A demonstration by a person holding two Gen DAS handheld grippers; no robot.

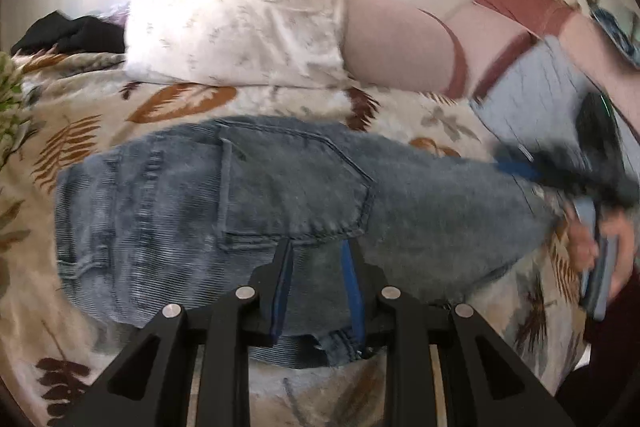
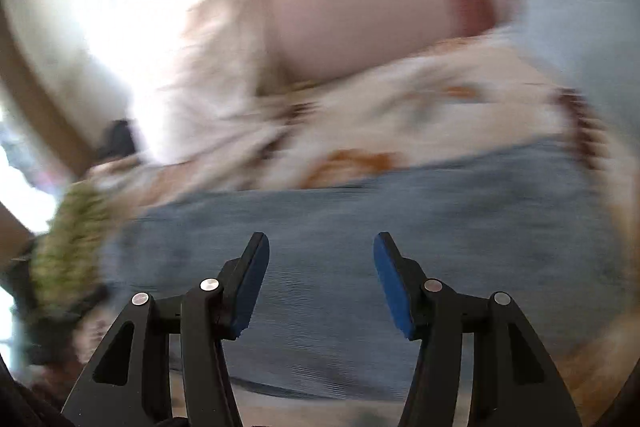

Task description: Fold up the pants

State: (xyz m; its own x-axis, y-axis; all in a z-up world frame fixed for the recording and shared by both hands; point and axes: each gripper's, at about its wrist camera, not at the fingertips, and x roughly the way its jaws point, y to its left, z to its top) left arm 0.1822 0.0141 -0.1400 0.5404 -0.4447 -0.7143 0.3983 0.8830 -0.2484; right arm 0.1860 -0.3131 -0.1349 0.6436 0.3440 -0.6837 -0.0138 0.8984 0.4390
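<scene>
Lying under both hand-held grippers — jeans point(image 1: 248, 195).

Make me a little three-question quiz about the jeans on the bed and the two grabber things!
1. True or false: the right gripper has its jaws shut on the jeans.
2. What lies right behind the jeans on the leafy bedspread? A) white pillow B) a teddy bear C) a shoe box
3. Fill in: the left gripper has denim between its ____ pads.

Key: 1 false, its jaws stand wide apart above the denim. 2 A. 3 blue.
</scene>
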